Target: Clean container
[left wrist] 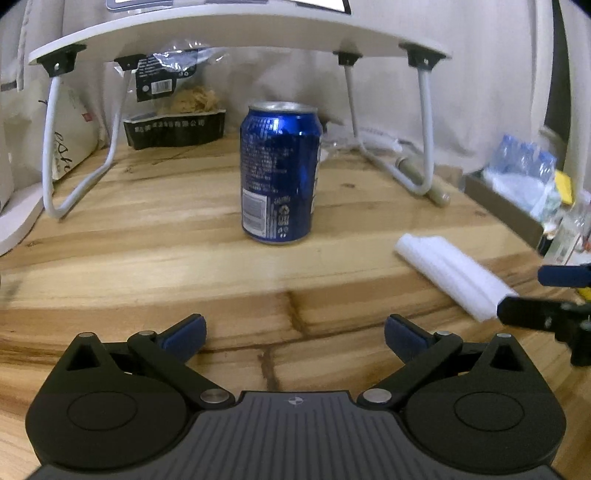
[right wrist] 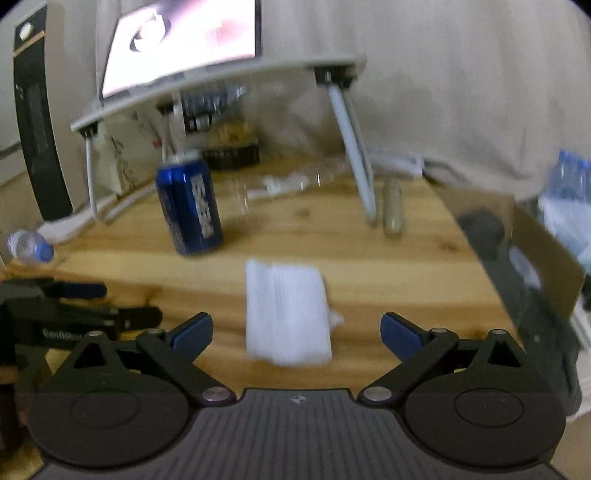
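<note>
A blue drink can (left wrist: 279,173) stands upright on the wooden table (left wrist: 147,229), straight ahead of my left gripper (left wrist: 295,338). That gripper is open wide, with nothing between its fingers. A folded white cloth (left wrist: 454,275) lies flat to the can's right. My right gripper (left wrist: 521,291) reaches in at the cloth's near end. In the right wrist view the cloth (right wrist: 286,314) lies on the table between the blue pads of my right gripper (right wrist: 296,334), which is open and not touching it. The can (right wrist: 188,206) stands further back on the left, and my left gripper (right wrist: 133,302) shows at the left edge.
A white folding lap desk (left wrist: 236,33) on thin legs spans the back of the table, with a snack bag (left wrist: 173,125) under it. A beige tube (left wrist: 424,181) lies by its right leg. A cardboard box (left wrist: 517,206) sits off the right edge, and a plastic bottle (right wrist: 29,245) lies at left.
</note>
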`<state>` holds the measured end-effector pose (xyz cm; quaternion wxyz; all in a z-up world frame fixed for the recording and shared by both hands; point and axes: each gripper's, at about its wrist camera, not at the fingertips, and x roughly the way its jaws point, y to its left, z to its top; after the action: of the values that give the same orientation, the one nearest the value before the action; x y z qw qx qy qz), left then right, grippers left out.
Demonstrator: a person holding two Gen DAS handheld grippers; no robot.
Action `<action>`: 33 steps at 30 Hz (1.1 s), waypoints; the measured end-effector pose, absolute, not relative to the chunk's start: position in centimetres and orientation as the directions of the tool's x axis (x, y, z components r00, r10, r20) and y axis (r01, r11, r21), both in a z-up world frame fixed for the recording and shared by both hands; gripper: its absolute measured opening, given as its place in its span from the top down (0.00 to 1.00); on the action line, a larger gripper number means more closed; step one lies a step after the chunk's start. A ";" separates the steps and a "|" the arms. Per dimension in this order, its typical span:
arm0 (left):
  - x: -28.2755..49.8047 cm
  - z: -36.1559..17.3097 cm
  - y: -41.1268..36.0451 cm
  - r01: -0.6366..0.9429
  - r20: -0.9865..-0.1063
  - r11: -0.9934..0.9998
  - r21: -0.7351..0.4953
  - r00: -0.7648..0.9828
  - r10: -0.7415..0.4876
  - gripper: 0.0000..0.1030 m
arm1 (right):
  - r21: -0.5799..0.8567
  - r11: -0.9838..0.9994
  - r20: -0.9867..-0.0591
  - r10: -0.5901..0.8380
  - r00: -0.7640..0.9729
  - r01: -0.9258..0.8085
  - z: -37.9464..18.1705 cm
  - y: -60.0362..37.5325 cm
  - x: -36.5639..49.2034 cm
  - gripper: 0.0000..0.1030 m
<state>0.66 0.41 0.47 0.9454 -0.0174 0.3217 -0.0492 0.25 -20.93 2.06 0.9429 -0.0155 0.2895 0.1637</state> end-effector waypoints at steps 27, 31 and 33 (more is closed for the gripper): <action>-0.3 0.2 -1.5 0.074 -0.636 0.997 -0.013 0.769 -0.065 0.00 | -0.007 0.964 -0.620 0.204 0.758 -0.265 -0.7 -19.1 -0.7 0.00; -0.4 0.2 -1.5 0.072 -0.636 0.997 -0.014 0.769 -0.064 0.00 | -0.003 0.965 -0.620 0.205 0.758 -0.263 -0.7 -19.0 -0.3 0.00; -0.4 0.2 -1.5 0.078 -0.635 0.997 -0.016 0.769 -0.071 0.00 | -0.006 0.965 -0.619 0.202 0.759 -0.262 -0.7 -19.0 -0.3 0.00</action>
<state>-0.38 -1.46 0.15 0.9406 0.0056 0.3372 -0.0396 -0.25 -19.00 -0.65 0.9366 -0.0460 0.3245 0.1240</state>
